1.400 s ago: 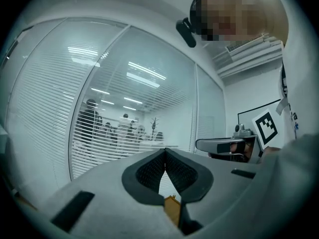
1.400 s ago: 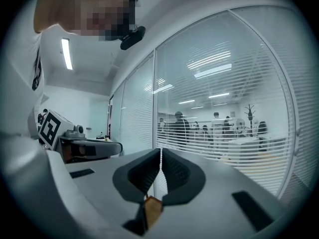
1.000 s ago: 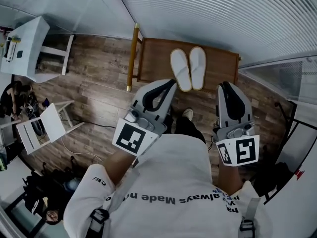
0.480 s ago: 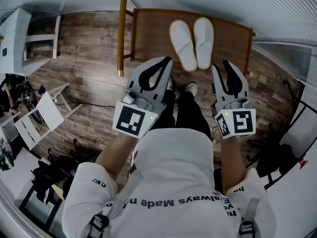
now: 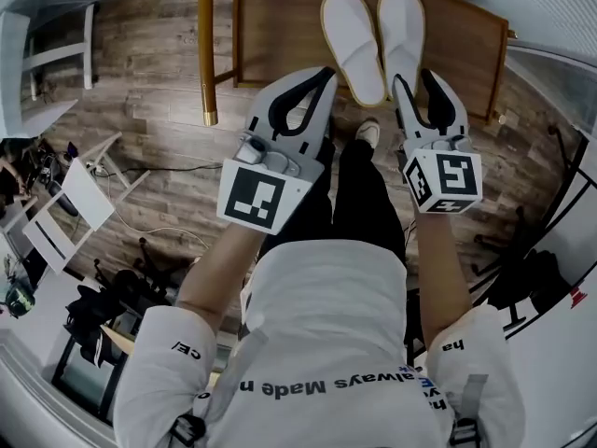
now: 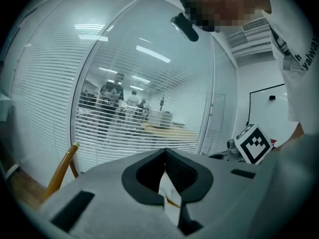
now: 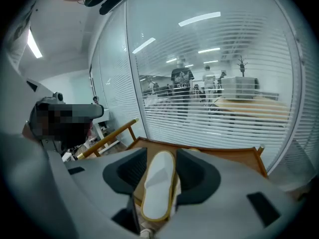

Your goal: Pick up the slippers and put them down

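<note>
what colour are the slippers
The slippers are white with a thin yellowish edge trim, clearest in the head view.

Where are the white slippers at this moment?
In the head view the white slippers lie side by side at top centre on the wooden table, just beyond the tips of the left gripper and right gripper.

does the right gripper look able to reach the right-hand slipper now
Likely yes. The right gripper, whose jaws have just been opening, points at the right-hand slipper, which shows in the gap between them, ungripped. Nothing stands in the way.
</note>
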The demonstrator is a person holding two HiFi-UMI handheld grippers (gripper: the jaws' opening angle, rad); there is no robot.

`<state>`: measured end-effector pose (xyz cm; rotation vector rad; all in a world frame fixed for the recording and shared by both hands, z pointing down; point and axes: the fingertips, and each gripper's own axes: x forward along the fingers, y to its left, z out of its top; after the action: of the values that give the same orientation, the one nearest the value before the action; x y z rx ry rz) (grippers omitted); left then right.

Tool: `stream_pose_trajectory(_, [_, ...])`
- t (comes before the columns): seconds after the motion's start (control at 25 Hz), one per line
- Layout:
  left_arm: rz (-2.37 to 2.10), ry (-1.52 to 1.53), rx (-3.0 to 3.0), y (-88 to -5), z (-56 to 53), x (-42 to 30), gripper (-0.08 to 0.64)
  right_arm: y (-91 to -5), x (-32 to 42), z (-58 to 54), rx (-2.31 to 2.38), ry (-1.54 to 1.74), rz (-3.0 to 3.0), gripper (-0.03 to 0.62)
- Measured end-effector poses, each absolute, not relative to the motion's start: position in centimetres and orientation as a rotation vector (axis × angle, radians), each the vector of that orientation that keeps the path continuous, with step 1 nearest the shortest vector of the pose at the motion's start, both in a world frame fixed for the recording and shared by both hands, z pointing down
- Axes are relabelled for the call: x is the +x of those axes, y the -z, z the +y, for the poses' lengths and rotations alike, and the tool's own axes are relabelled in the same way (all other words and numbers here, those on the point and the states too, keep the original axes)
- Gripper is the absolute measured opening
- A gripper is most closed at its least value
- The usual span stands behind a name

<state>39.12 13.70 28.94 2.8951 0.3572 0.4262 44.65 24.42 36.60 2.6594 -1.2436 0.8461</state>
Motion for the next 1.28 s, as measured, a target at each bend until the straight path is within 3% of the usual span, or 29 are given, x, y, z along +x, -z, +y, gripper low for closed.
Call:
stream_pose_trajectory(0.88, [0.378,-0.583,2.865,-42.9,13.8,41.9,0.011,-53.4,47.6,23.6,2.579,-1.199,-1.111,0.213])
stream_pose_trajectory(1.16, [0.365,-0.588,2.859,-43.6,13.6,42.0,0.011,-54.3,48.4,22.6,2.539,-1.164,-1.076,0.213])
stream_pose_trajectory(1.28, [0.356,-0.587,2.857,-43.8,13.4,42.1,0.011,-54.5,48.9,22.4,2.528,-1.129,-1.058,0.168])
